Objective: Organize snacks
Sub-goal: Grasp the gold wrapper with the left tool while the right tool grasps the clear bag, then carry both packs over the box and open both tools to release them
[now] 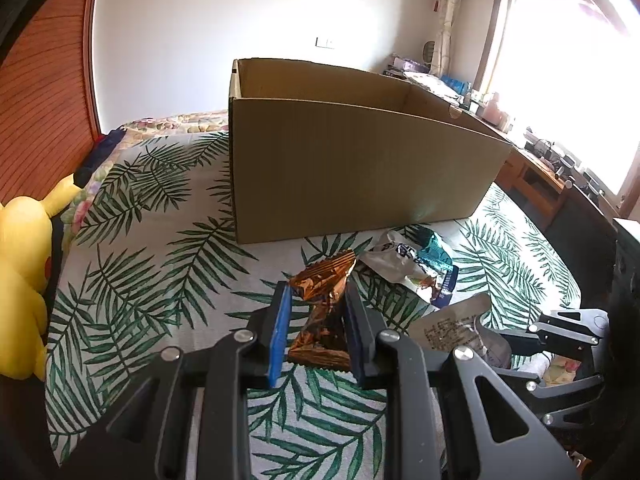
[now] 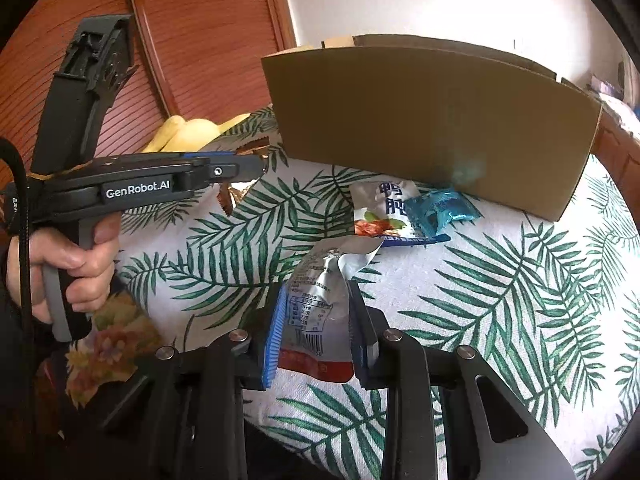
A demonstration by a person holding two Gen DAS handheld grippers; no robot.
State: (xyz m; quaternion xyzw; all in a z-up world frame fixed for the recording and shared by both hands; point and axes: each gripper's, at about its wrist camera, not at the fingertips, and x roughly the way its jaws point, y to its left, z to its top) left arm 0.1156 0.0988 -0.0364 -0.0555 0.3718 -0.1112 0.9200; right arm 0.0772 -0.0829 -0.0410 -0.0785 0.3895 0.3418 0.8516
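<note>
The left claw (image 1: 316, 320) pinches a copper wrapper (image 1: 326, 280) and the right claw (image 2: 316, 316) a silver pouch (image 2: 320, 296), both just before the open cardboard box (image 1: 360, 160), presumably their destination.

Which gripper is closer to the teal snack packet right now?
Right. The right gripper, shut on a silver pouch, sits just short of the teal packet; the left gripper holds a copper wrapper farther off.
</note>
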